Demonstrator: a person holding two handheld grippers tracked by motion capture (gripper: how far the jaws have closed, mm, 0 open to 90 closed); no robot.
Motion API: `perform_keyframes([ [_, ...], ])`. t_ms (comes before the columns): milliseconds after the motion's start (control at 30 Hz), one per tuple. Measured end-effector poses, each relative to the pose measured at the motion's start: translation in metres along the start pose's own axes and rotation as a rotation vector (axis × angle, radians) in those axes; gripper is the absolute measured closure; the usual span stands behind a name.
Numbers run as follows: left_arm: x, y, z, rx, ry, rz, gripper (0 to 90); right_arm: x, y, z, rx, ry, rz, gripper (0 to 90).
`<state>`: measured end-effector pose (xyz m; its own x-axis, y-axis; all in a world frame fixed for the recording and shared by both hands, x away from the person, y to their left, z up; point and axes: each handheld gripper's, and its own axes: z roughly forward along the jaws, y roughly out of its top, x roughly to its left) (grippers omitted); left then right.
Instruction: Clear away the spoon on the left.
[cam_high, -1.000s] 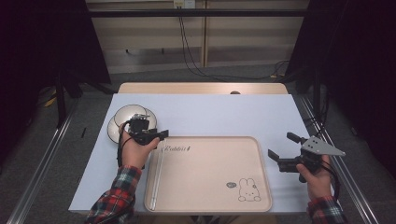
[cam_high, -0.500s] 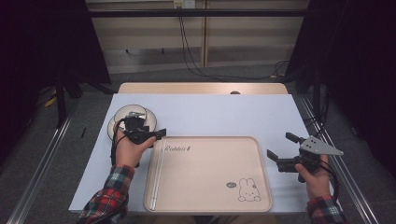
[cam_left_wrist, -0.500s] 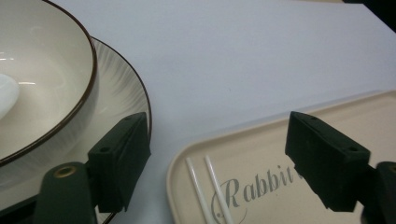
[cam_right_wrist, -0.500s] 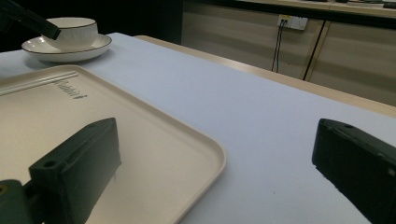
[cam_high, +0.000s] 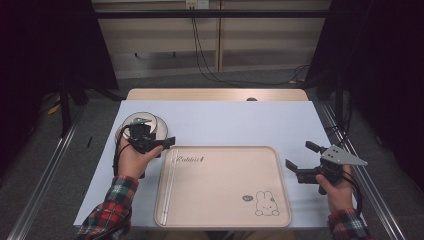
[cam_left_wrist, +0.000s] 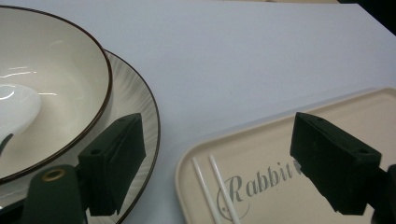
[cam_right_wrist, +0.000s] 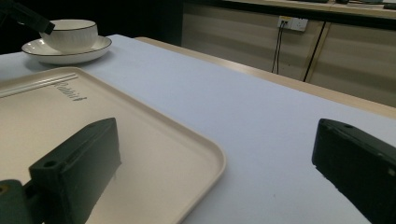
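Your left gripper (cam_high: 162, 143) had just been opening, jaws wide with nothing between them, above the tray's (cam_high: 225, 220) left edge, where the two white chopsticks (cam_high: 168, 190) lay, beside the bowl (cam_high: 150, 121).

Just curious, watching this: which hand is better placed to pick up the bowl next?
The left, probably. Its gripper hangs right beside the bowl and plate, jaws just opened and empty. The right gripper waits past the tray, far from them.

Bowl (cam_high: 141, 123) on plate (cam_high: 125, 131), left of tray (cam_high: 225, 187) (chopsticks (cam_high: 169, 187) inside)
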<state>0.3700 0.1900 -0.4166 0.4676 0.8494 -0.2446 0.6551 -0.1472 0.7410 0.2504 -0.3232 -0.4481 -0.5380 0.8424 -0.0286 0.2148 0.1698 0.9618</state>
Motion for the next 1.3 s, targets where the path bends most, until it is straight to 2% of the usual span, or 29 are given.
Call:
perform_keyframes([
  [133,-0.001,-0.001,-0.004,-0.014,0.002,-0.003,17.3,0.002,0.001,-0.001,-0.001,0.006,-0.003,0.5],
  [300,0.003,0.001,-0.013,-0.012,0.002,0.024,17.1,0.002,0.001,-0.002,-0.006,0.000,0.001,0.5],
  [400,0.006,0.002,-0.015,-0.010,0.004,0.021,17.1,0.001,0.001,-0.001,-0.003,0.000,-0.003,0.5],
  [433,0.008,0.002,-0.017,-0.008,0.016,0.023,17.3,0.001,0.001,-0.001,-0.001,0.002,-0.002,0.5],
  [467,0.008,0.002,-0.017,-0.017,0.015,0.012,18.0,0.001,0.000,0.000,-0.004,0.005,-0.002,0.5],
  [567,0.010,0.002,-0.019,-0.006,0.020,0.020,20.1,0.001,0.000,0.000,-0.001,0.008,-0.002,0.5],
  [633,0.011,0.002,-0.019,-0.009,0.026,0.015,26.5,0.001,0.001,-0.001,0.000,0.004,0.000,0.5],
  [733,0.014,0.003,-0.022,0.000,0.028,0.027,30.7,0.001,0.001,-0.001,0.001,0.004,0.001,0.5],
  [833,0.017,0.004,-0.025,0.011,0.048,0.036,48.0,0.001,0.001,-0.001,0.001,0.004,-0.005,0.5],
  [867,0.019,0.004,-0.026,0.009,0.056,0.027,48.0,0.001,0.000,-0.001,0.000,0.004,-0.004,0.5],
  [900,0.022,0.003,-0.028,0.020,0.070,0.027,59.3,0.002,0.000,-0.001,0.001,0.006,-0.002,0.5],
  [967,0.024,0.003,-0.029,0.026,0.082,0.035,65.7,0.001,0.000,-0.001,0.000,0.010,-0.004,0.5],
  [1000,0.026,0.003,-0.029,0.034,0.087,0.030,65.7,0.001,0.000,-0.001,0.000,0.010,-0.004,0.5],
  [1067,0.031,0.000,-0.030,0.046,0.094,0.002,75.9,0.002,0.000,-0.001,0.001,0.005,-0.002,0.5],
  [1133,0.033,0.000,-0.031,0.057,0.100,0.008,78.1,0.002,0.000,-0.001,0.001,0.007,-0.003,0.5],
  [1200,0.038,-0.003,-0.032,0.064,0.116,-0.016,81.7,0.002,0.000,0.000,0.002,0.010,0.002,0.5],
  [1300,0.041,-0.003,-0.034,0.077,0.123,-0.023,85.2,0.002,0.000,0.000,-0.001,0.012,-0.001,0.5],
])
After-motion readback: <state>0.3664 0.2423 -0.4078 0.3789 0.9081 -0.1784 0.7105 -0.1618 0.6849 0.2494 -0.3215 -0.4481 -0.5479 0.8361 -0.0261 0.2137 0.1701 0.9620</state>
